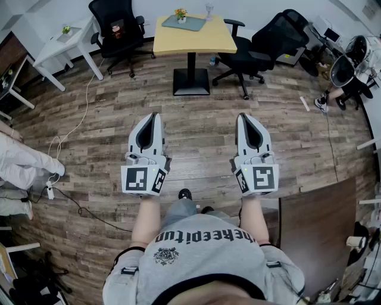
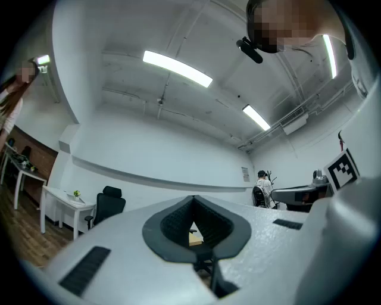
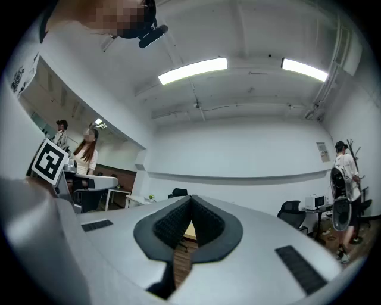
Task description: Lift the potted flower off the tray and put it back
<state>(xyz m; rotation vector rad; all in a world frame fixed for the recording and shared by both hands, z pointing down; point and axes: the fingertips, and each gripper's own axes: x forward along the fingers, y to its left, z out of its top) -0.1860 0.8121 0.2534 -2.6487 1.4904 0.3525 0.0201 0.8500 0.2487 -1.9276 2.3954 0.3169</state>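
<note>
Person's forearms [image 1: 146,221] extend to the left gripper [image 1: 153,116] and right gripper [image 1: 243,117], side by side above the wood floor [image 1: 196,140], each with jaws closed tip to tip on nothing. Well beyond, the potted flower [image 1: 180,13] stands on the tray [image 1: 194,24] atop a yellow table [image 1: 193,39] between black office chairs [image 1: 269,41].

Ahead of you stands a square wooden table [image 1: 196,40] on a black pedestal. A grey-green tray [image 1: 193,24] lies at its far edge, carrying the potted flower [image 1: 180,13]. A clear glass [image 1: 209,10] stands just beside the tray.
</note>
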